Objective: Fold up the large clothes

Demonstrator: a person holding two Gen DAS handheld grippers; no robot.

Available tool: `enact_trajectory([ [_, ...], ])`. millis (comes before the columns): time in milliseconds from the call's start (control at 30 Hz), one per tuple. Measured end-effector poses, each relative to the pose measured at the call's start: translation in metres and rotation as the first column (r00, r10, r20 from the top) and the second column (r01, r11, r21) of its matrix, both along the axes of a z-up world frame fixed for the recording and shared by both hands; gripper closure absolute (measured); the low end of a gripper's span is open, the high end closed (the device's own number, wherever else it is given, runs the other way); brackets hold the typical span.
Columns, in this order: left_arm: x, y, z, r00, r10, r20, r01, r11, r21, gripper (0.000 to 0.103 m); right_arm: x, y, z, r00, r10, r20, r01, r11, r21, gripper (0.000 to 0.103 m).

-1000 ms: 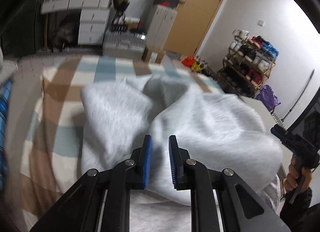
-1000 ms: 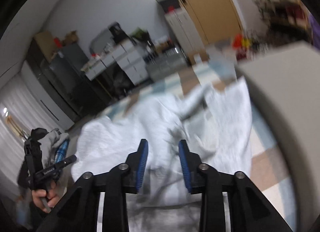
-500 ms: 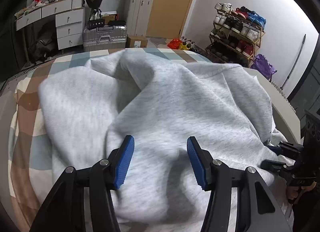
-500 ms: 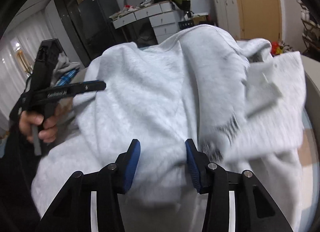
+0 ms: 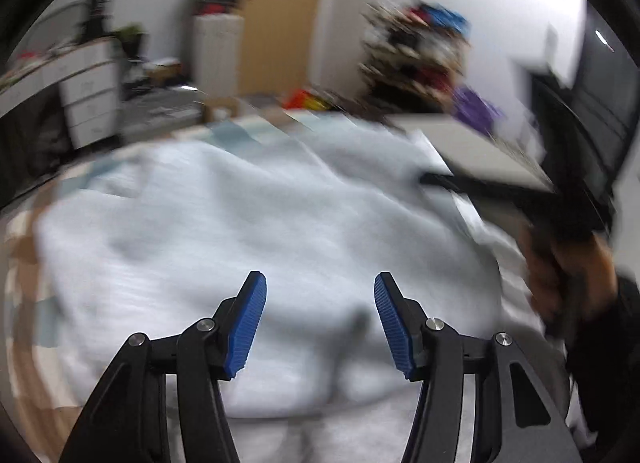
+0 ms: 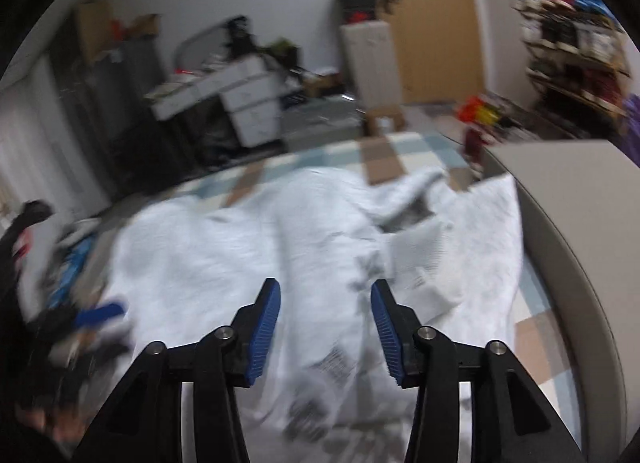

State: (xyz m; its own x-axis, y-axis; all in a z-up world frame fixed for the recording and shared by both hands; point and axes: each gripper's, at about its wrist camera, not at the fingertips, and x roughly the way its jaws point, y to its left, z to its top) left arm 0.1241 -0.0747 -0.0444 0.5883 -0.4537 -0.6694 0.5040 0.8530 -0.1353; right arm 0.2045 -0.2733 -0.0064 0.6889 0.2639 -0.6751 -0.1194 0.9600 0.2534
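Note:
A large pale grey sweatshirt [image 5: 240, 223] lies rumpled across the checked bed cover [image 6: 380, 159]. My left gripper [image 5: 320, 277] hovers over its near part with its jaws wide apart, and no cloth is pinched between the blue pads. My right gripper [image 6: 325, 285] hangs over the sweatshirt [image 6: 200, 255] too. Its jaws are closing a little, with the cloth only showing behind them and not pressed. In the left wrist view the right gripper [image 5: 480, 187] reaches in from the right, held by a hand [image 5: 568, 271]. The left gripper's blue pad [image 6: 100, 311] shows blurred at the lower left of the right wrist view.
A grey padded bed edge [image 6: 560, 203] curves along the right. A heap of other clothes [image 6: 68, 251] lies at the bed's left. Beyond the bed stand white drawers [image 6: 248, 103], a wooden door [image 6: 432, 23] and a shoe rack [image 6: 576, 43].
The left gripper's jaws went from nearly shut to wide apart. The sweatshirt, bulging high half a second ago, now lies lower on the bed. Both grippers have moved and both views are blurred.

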Motion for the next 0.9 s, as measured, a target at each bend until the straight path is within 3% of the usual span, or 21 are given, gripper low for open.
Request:
enact_trajectory([
  [33, -0.002, -0.007, -0.009, 1.0, -0.008, -0.004, 0.009, 0.998, 0.054, 0.052, 0.005, -0.007, -0.008, 1.0, -0.009, -0.03, 0.01, 0.999, 0.035, 0.067],
  [67, -0.003, -0.011, -0.02, 1.0, -0.002, -0.012, 0.003, 0.995, 0.1, 0.052, 0.009, -0.008, -0.014, 0.999, -0.009, -0.051, 0.013, 0.997, 0.073, 0.081],
  [100, -0.002, -0.009, -0.025, 1.0, -0.001, -0.024, 0.003, 0.994, 0.108, 0.052, 0.009, -0.014, -0.018, 0.998, 0.001, -0.065, 0.008, 0.991, 0.135, 0.083],
  [167, -0.002, 0.002, -0.032, 0.999, 0.013, -0.052, -0.009, 0.998, 0.063, 0.052, -0.002, -0.026, -0.007, 0.998, 0.064, 0.002, -0.063, 0.968, 0.245, 0.093],
  [233, 0.002, 0.012, -0.031, 0.997, 0.015, -0.082, -0.013, 1.0, 0.023, 0.052, -0.012, -0.038, 0.005, 0.994, 0.081, 0.07, -0.1, 0.933, 0.347, 0.094],
  [300, 0.004, 0.016, -0.031, 0.996, 0.015, -0.092, -0.014, 1.0, 0.01, 0.052, -0.01, -0.048, 0.001, 0.997, 0.058, 0.046, -0.071, 0.927, 0.369, 0.094],
  [367, 0.005, 0.014, -0.033, 0.996, 0.014, -0.087, -0.011, 0.999, 0.036, 0.052, 0.0, -0.05, -0.02, 0.999, 0.026, -0.038, -0.014, 0.957, 0.291, 0.094],
  [433, 0.002, 0.01, -0.034, 0.997, 0.017, -0.072, -0.012, 0.998, 0.068, 0.052, 0.007, -0.051, -0.036, 0.993, 0.028, -0.111, 0.002, 0.964, 0.265, 0.089],
  [500, -0.002, 0.01, -0.031, 0.998, 0.024, -0.066, -0.019, 0.997, 0.08, 0.052, -0.005, -0.051, -0.024, 0.997, 0.022, -0.075, -0.003, 0.969, 0.245, 0.081],
  [567, -0.009, 0.013, -0.027, 0.997, 0.039, -0.064, -0.034, 0.996, 0.079, 0.052, -0.024, -0.052, -0.008, 1.0, 0.006, -0.023, -0.001, 0.982, 0.189, 0.065],
  [633, -0.016, 0.02, -0.023, 0.997, 0.057, -0.054, -0.053, 0.996, 0.073, 0.052, -0.043, -0.053, 0.004, 1.0, -0.004, 0.013, 0.002, 0.988, 0.153, 0.059],
  [700, -0.021, 0.022, -0.02, 0.995, 0.092, -0.04, -0.089, 0.994, 0.068, 0.052, -0.064, -0.056, 0.012, 0.999, 0.007, 0.046, -0.014, 0.986, 0.165, 0.054],
  [767, -0.027, 0.033, -0.017, 0.989, 0.144, -0.034, -0.142, 0.989, 0.047, 0.052, -0.074, -0.051, 0.016, 0.999, 0.018, 0.051, -0.027, 0.984, 0.175, 0.04],
  [900, -0.027, 0.048, -0.015, 0.968, 0.248, -0.036, -0.248, 0.969, 0.008, 0.052, -0.085, -0.037, 0.013, 0.998, 0.034, 0.045, -0.042, 0.983, 0.181, 0.034],
])
